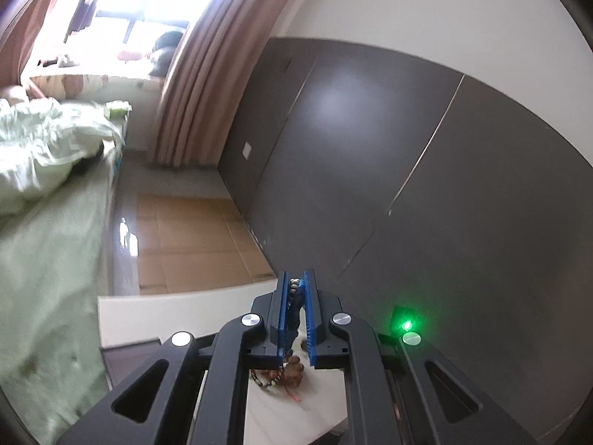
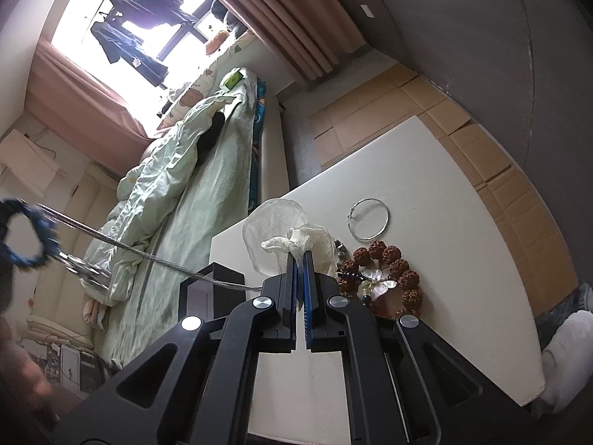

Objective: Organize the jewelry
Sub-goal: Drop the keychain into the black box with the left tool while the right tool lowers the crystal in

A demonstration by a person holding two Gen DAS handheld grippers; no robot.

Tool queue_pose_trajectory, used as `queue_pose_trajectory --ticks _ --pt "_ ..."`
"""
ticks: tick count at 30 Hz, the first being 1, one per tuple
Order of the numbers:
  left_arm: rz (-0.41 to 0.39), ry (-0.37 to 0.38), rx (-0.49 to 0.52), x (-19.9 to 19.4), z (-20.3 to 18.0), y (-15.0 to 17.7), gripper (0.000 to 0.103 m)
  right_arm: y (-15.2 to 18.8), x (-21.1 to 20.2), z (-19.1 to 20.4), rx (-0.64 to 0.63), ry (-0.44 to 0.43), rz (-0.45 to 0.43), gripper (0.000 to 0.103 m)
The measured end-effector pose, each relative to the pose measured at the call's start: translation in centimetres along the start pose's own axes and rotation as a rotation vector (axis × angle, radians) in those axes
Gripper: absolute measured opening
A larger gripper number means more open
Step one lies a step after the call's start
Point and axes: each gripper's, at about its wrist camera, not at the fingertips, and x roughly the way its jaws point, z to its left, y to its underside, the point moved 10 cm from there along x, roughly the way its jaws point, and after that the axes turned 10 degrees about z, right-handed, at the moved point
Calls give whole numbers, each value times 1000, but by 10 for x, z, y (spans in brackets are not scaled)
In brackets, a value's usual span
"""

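A: From the right wrist the bed (image 2: 192, 185) with its pale green quilt fills the left, and the white table (image 2: 463, 259) takes the right, its far corner near the cardboard on the floor (image 2: 426, 118).

B: The left wrist shows mostly the grey wall panels (image 1: 426, 185) and only a strip of that table (image 1: 148, 315) below the fingers.

A: On the table I see a rudraksha bead bracelet (image 2: 402, 263) touching a mother-of-pearl butterfly piece (image 2: 378, 278), and a thin silver bangle (image 2: 369, 218) lying apart, with bare surface toward the right edge.

B: Mine catches that bracelet (image 1: 292, 365) under the jaws. The left gripper (image 1: 297, 289) is clamped on a beaded strand (image 1: 294, 289), lifted above the table.

A: The right gripper (image 2: 298, 259) is pinched on a sheer white pouch (image 2: 292, 241), just beside the jewelry.
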Motion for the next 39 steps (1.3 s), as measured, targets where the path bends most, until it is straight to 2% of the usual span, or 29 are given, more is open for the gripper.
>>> queue_pose_trajectory --ticks 10,20,25,28,32,39 --pt "-88 -96 51 -66 -3 -39 6 1 -6 5 -4 -36 -8 4" --pt "-91 -171 -1 -80 37 -29 6 12 -1 54 -58 -145 -2 4" --pt "-57 -201 -60 -64 70 -10 6 19 9 81 -104 -160 10 4" --pt "-37 -219 -140 -44 98 6 6 24 17 91 -129 -154 21 4" --pt "-14 -203 -250 -16 128 38 6 26 24 95 -147 -136 25 4" --pt "61 -175 -338 34 162 86 7 27 32 94 -149 -119 33 4"
